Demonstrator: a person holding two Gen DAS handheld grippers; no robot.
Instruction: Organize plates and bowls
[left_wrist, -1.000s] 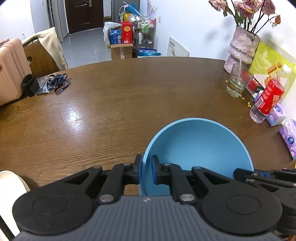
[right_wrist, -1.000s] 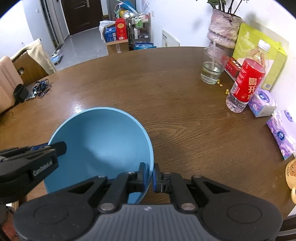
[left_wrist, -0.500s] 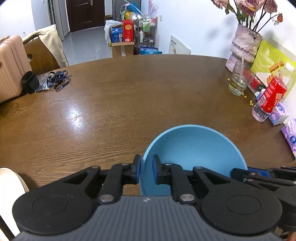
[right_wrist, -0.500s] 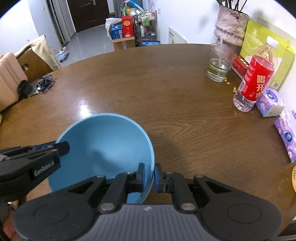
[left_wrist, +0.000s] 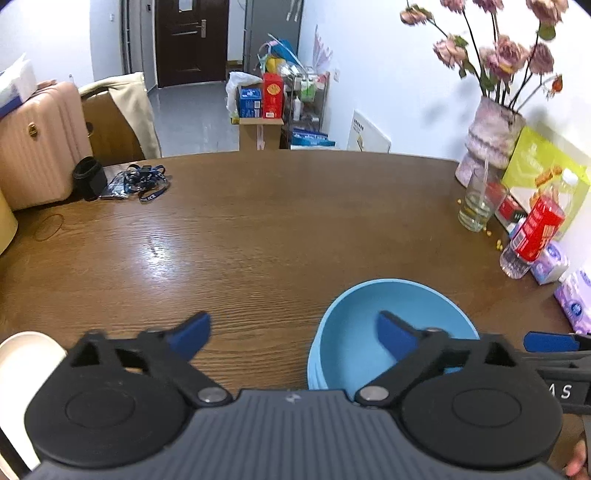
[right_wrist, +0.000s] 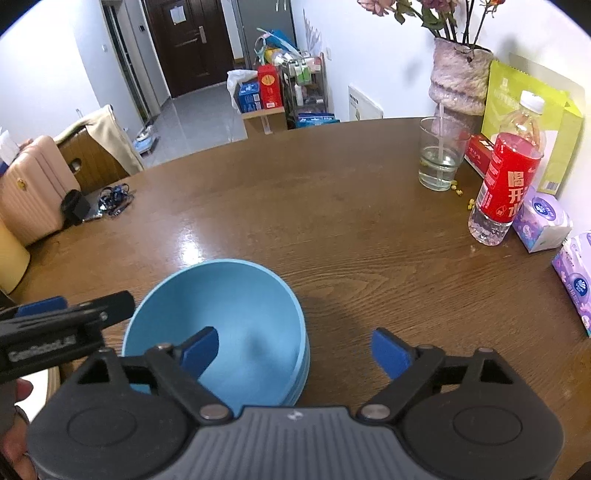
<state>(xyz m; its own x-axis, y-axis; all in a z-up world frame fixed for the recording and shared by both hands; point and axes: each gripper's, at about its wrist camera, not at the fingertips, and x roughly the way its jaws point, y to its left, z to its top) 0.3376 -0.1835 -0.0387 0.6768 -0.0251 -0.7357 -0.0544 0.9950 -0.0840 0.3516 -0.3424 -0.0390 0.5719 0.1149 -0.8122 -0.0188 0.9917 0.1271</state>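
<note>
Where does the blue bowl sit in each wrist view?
Left wrist: blue bowl low, right of centre, behind the right finger.
Right wrist: blue bowl low, left of centre, behind the left finger.
Shared landmark: red-labelled bottle at the table's right edge.

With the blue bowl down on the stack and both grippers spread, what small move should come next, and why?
Probably lift both grippers straight up and back, clear of the blue bowl. The left gripper and right gripper are opening, each straddling the rim without pressing it, one finger of each inside. The bowl sits nested on similar bowls on the table, so sideways motion might knock the stack.
</note>
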